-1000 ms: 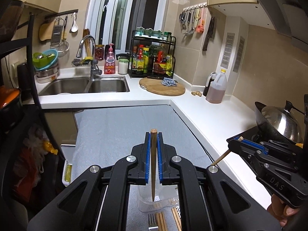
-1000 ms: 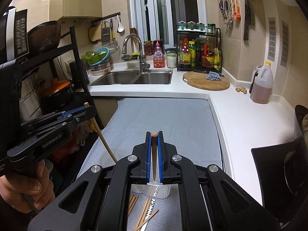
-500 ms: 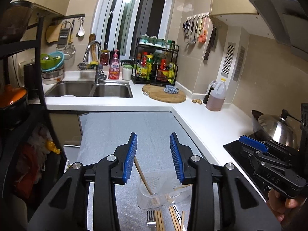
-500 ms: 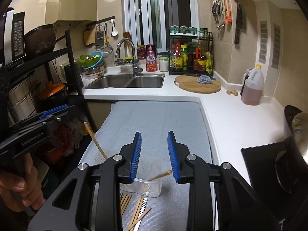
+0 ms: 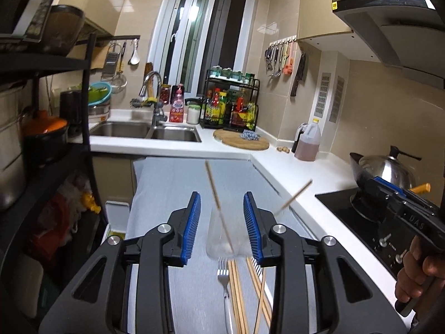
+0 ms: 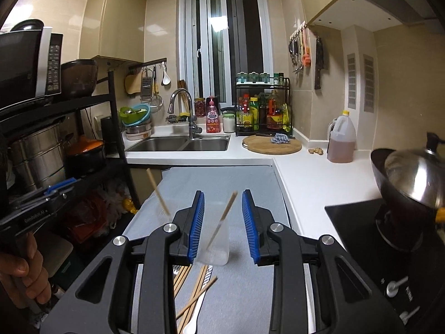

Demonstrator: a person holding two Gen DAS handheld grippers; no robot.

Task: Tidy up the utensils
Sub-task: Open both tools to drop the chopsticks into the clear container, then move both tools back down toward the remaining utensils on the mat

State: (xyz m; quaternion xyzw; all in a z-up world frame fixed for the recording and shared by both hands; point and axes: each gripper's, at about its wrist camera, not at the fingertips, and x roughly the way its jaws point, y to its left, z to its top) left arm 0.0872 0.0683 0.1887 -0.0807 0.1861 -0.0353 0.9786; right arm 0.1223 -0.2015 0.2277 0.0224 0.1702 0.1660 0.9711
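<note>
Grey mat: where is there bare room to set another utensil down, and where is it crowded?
The grey mat is bare beyond the clear cup, up to the sink counter. The white counter beside it is bare too. The near edge is crowded with loose chopsticks and a fork.

Chopsticks in our cup

Our left gripper [image 5: 222, 224], jaws closing on nothing, frames the clear cup [image 5: 222, 236] holding two chopsticks [image 5: 215, 194]; fork [image 5: 222, 272] lies below
</note>
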